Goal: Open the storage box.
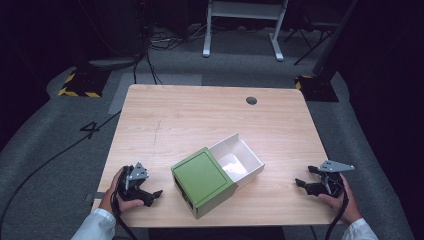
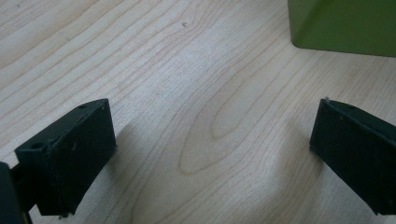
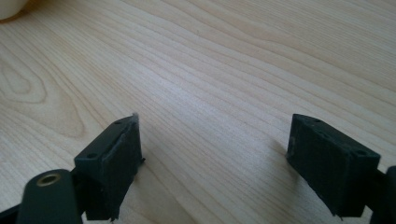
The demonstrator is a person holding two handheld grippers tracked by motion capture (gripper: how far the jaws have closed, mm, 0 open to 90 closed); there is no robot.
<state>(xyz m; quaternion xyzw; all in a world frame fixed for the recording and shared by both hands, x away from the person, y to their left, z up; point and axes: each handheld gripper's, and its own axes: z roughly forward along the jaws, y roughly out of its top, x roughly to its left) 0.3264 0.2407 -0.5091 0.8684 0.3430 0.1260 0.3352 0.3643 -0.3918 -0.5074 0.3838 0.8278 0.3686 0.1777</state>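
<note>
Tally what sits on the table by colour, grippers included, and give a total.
Green: 1, the box sleeve
White: 1, the inner tray, slid partway out of the sleeve
Black: 2, the left gripper and the right gripper, both open on the table
Total: 4

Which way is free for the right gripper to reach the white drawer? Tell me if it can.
Probably yes. The right gripper rests open on the table, with bare wood between it and the white drawer, which sticks out of the green box toward that side. Nothing lies in between.
</note>
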